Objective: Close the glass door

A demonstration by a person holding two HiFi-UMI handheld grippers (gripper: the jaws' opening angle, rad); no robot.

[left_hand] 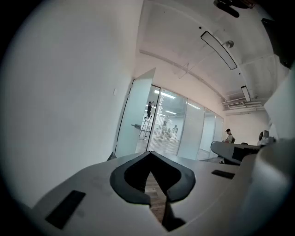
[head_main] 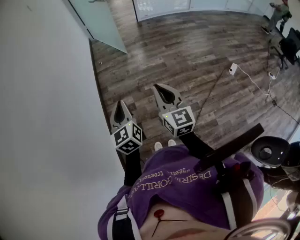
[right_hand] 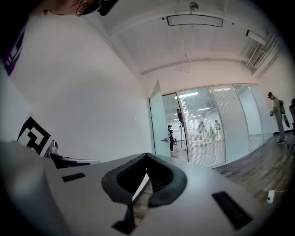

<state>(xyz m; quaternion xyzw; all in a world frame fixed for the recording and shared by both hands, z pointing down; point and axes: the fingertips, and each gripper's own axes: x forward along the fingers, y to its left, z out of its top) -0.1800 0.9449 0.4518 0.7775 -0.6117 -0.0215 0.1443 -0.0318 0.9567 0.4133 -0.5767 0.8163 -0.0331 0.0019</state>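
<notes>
The frosted glass door (head_main: pixel 101 21) stands swung open from the white wall, several steps ahead of me. It shows as a pale green panel (left_hand: pixel 133 120) in the left gripper view and as a panel (right_hand: pixel 159 124) in the right gripper view. My left gripper (head_main: pixel 122 104) is held close beside the wall, level, its jaws (left_hand: pixel 150 154) shut with nothing between them. To its right and slightly further forward is my right gripper (head_main: pixel 159 88), its jaw tips (right_hand: pixel 146 156) also meeting on nothing. Both grippers point toward the door and are well short of it.
A white wall (head_main: pixel 42 93) runs along my left. Dark wood floor (head_main: pixel 187 56) lies ahead, with a white plug and cable (head_main: pixel 233 69) at the right. A black stool (head_main: pixel 268 151) is near my right side. A person (head_main: pixel 279 14) stands far right. Glass partitions (left_hand: pixel 193 133) with blinds lie beyond the door.
</notes>
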